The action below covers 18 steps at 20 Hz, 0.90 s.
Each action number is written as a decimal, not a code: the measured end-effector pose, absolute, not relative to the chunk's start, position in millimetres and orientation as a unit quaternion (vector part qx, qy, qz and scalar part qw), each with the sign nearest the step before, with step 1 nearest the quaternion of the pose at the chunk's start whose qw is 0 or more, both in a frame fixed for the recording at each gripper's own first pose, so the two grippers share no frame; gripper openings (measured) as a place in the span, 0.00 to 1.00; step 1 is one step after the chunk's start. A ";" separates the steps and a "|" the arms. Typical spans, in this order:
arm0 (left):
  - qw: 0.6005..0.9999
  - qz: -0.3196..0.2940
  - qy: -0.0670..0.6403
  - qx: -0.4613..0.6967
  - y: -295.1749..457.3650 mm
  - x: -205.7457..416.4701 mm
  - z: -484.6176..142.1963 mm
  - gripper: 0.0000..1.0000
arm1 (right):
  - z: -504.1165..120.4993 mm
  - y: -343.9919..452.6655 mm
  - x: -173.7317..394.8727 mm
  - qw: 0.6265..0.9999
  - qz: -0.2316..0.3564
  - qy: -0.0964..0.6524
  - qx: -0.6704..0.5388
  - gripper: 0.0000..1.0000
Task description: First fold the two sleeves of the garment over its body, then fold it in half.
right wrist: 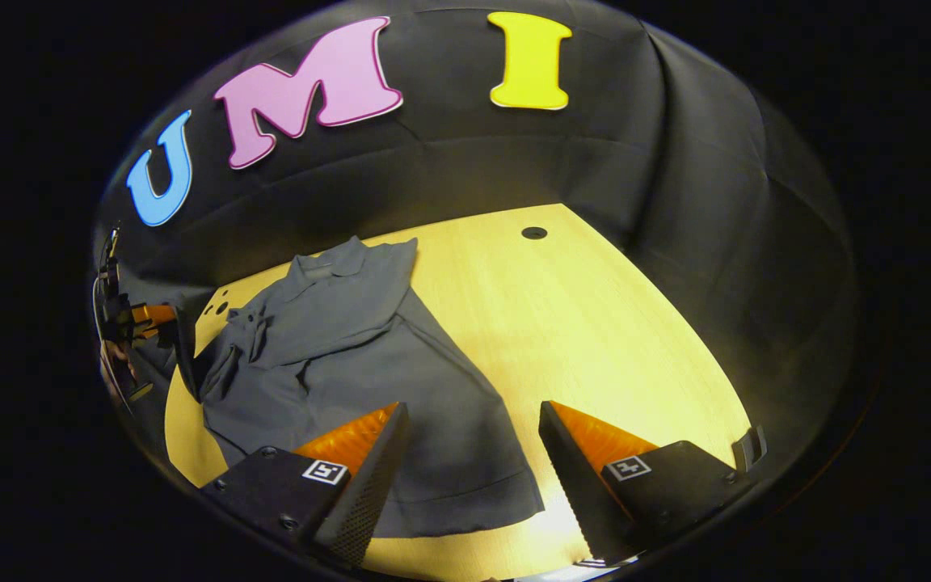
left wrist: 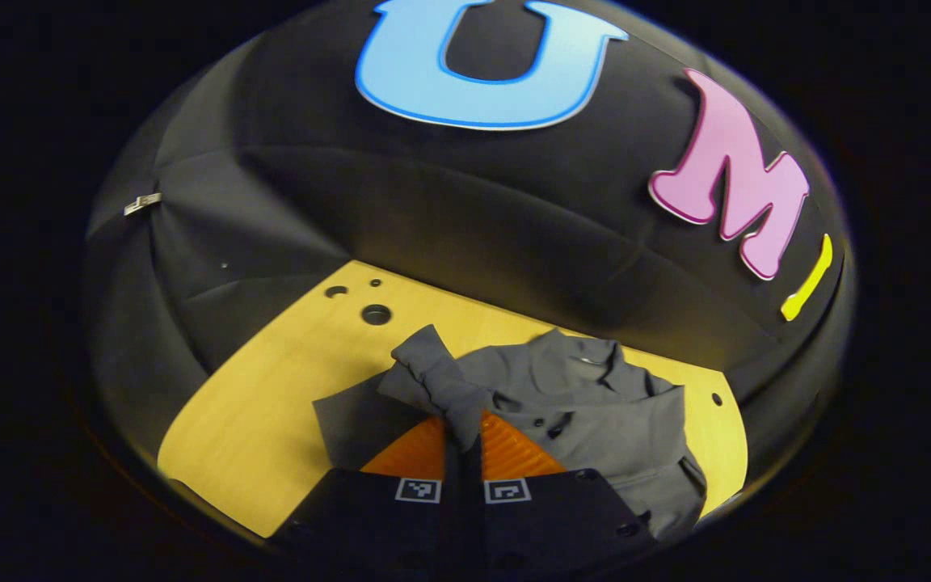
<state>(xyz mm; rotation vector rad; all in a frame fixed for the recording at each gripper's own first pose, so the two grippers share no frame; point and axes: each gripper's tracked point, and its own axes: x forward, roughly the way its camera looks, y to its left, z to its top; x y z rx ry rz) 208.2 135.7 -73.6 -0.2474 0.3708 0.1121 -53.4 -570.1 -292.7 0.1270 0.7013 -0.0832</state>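
While the grey garment [left wrist: 595, 404] is lying spread on the wooden table [left wrist: 271, 404], one of its sleeves [left wrist: 437, 380] is being pinched by the left gripper [left wrist: 463, 436], whose two fingers are pressing together on the cloth with no gap showing between them. In the left gripper view the sleeve is rising from the fingertips toward 11 o'clock, its cuff end standing lifted above the table, and the collar and buttoned front of the garment are sitting at about 2 o'clock from the grip. Round holes [left wrist: 375, 314] in the tabletop are showing at 11 o'clock, near the booth's black wall [left wrist: 433, 210].

In the right gripper view the garment [right wrist: 352, 356] is lying flat across the left half of the table [right wrist: 595, 323], collar toward 12 o'clock and hem toward 6 o'clock. The right gripper [right wrist: 473, 461] is hovering wide open over the hem edge (nothing is sitting between its fingers), its left finger [right wrist: 368, 477] hanging over the cloth and its right finger over bare wood. Far off at 9 o'clock, the other gripper is appearing small at the garment's side, too small to read in detail. A single dark hole [right wrist: 534, 233] is marking the table at 12 o'clock.
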 end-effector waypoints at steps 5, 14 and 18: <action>0.979 -0.006 0.180 -0.091 54.0 235.8 -60.7 0.05 | -299.5 -591.7 -50.3 0.931 -0.050 0.353 0.075 0.99; 0.974 -0.108 0.187 -0.063 -95.4 275.5 -58.7 0.05 | -310.3 -614.1 -28.7 0.925 -0.034 0.369 0.082 0.99; 0.966 -0.142 0.208 -0.058 -150.1 286.8 -82.3 0.05 | -316.0 -621.2 -23.4 0.923 -0.027 0.375 0.078 0.99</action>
